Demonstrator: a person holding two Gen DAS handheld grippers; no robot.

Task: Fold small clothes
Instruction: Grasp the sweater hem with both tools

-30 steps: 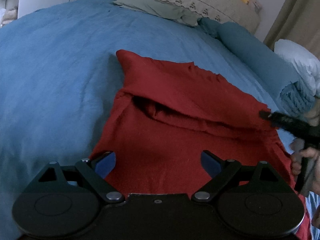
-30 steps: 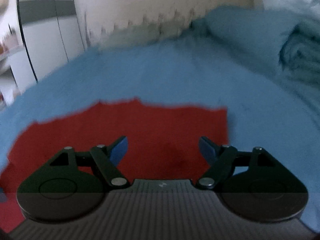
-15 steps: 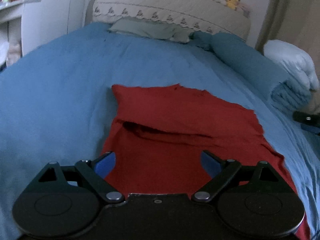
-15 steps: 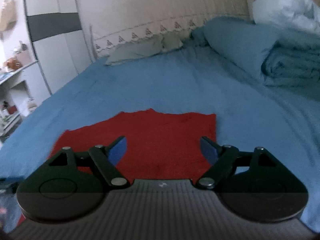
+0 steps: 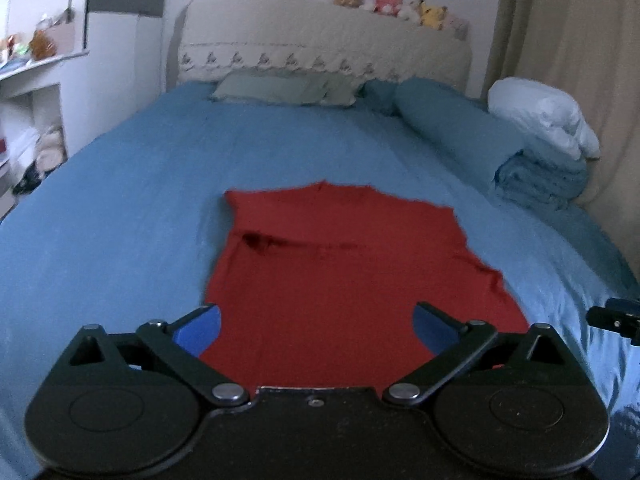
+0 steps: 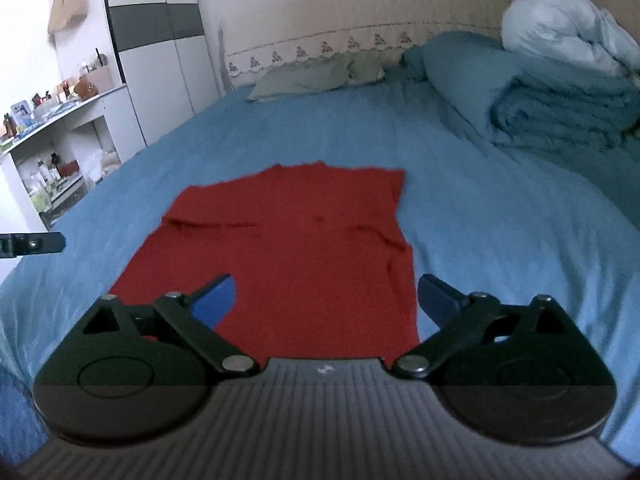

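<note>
A red garment (image 5: 340,264) lies flat on the blue bed sheet (image 5: 120,208), its far part folded over with a crease across it; it also shows in the right wrist view (image 6: 288,248). My left gripper (image 5: 318,330) is open and empty, held above the garment's near edge. My right gripper (image 6: 326,300) is open and empty, above the garment's near right side. The tip of the right gripper shows at the right edge of the left wrist view (image 5: 616,318). The tip of the left gripper shows at the left edge of the right wrist view (image 6: 32,244).
A folded blue blanket (image 6: 560,112) and a white duvet (image 6: 568,36) lie at the bed's right side. Grey-green pillows (image 5: 280,90) lie by the headboard (image 5: 320,52). White shelves (image 6: 52,152) with clutter stand left of the bed.
Both grippers pulled back and rose away from the garment. The right gripper left the cloth's right edge. The folded garment now lies flat and looks smaller in both views.
</note>
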